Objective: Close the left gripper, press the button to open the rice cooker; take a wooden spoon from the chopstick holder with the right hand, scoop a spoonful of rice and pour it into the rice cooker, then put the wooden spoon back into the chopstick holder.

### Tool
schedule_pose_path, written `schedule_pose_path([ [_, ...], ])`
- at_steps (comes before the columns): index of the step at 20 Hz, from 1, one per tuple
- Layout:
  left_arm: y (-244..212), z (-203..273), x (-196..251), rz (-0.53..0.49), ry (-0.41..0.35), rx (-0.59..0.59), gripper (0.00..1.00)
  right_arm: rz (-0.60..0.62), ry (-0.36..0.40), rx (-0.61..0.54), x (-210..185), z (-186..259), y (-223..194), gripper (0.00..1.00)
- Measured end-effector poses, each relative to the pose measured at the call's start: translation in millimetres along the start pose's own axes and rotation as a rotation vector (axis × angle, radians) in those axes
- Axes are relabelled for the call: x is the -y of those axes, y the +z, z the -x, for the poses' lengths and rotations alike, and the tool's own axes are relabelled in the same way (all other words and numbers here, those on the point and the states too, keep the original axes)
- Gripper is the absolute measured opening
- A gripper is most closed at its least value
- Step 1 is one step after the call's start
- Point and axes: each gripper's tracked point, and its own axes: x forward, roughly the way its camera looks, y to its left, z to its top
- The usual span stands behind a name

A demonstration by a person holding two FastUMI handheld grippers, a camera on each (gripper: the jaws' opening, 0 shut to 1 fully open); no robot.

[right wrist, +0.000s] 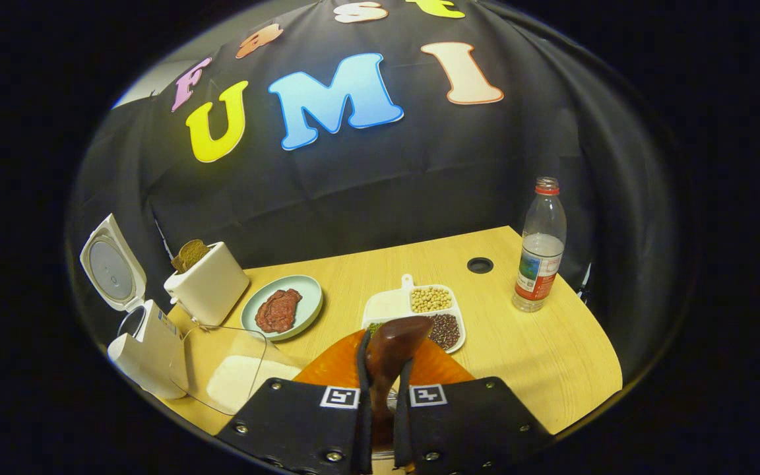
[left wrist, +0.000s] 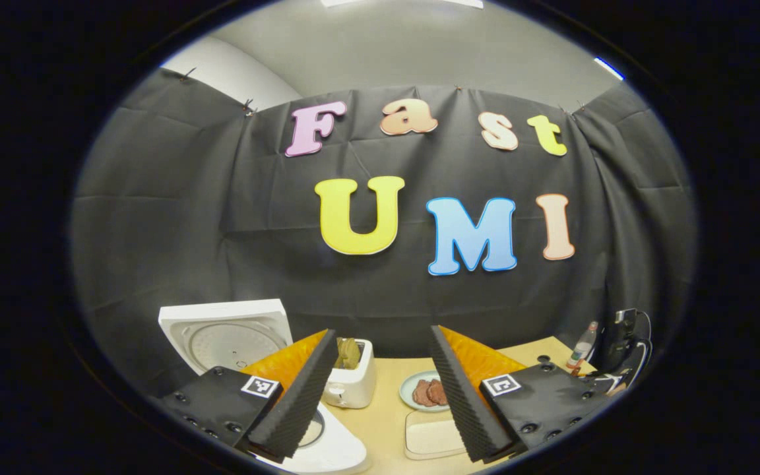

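1. Right gripper view: the right gripper (right wrist: 380, 389) is clenching the wooden spoon (right wrist: 390, 353), its bowl pointing up over the table (right wrist: 551, 356).
2. The rice cooker (right wrist: 139, 343) is standing open, lid raised.
3. A divided tray (right wrist: 419, 310) is holding beans; a plate (right wrist: 281, 307) is carrying meat.
4. Left gripper view: the left gripper (left wrist: 380, 389) is hanging released above the rice cooker (left wrist: 228, 336).

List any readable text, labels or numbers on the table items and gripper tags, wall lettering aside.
Nothing quotable.
Clear plastic water bottle, red-and-blue label: too small to read.
White rice cooker, small side sticker: blurred, unreadable.
Black-and-white square tags: coded patterns, no words or numbers.
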Motion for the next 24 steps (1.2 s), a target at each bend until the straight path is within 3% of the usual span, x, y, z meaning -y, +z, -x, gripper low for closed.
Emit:
schedule_pose_path([
  [3,3,5,-3,-0.005,0.000,0.013,0.96,0.020,0.023,0.013,-15,12,5,0.13],
  [10,8,20,-11,0.031,0.002,0.041,0.96,-0.002,0.066,0.110,-41,53,64,0.13],
  [16,17,31,-5,0.003,-0.035,0.078,0.96,-0.023,0.193,0.187,-99,86,108,0.13],
  [20,15,36,-8,0.019,-0.060,0.075,0.96,-0.027,0.278,0.175,-147,75,103,0.13],
  [24,21,39,-19,-0.009,-0.051,0.098,0.96,-0.016,0.285,0.162,-175,45,79,0.13],
])
